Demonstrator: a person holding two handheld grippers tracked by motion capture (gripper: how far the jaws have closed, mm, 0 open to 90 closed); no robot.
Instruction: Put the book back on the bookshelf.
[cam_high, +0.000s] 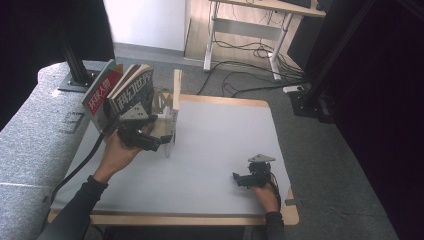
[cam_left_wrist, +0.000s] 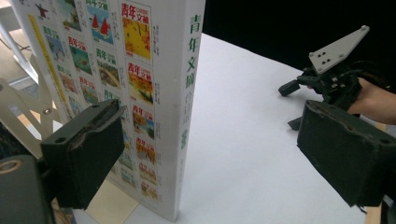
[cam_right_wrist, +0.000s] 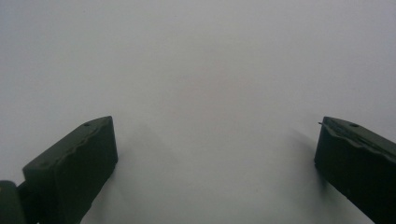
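The left gripper (cam_left_wrist: 210, 154), jaws wide and empty, is best drawn clear without nudging the upright white-spined book (cam_left_wrist: 187, 107).

The book (cam_left_wrist: 154, 93) has a glossy paper cover and a smooth white spine. The left tool (cam_left_wrist: 210, 158) has matt black pads (cam_left_wrist: 88, 149), a little rough at the edges. The bench (cam_high: 220, 145) carries a matt pale sheet and shows a wooden edge. The stand (cam_high: 170, 107) looks like light wood.
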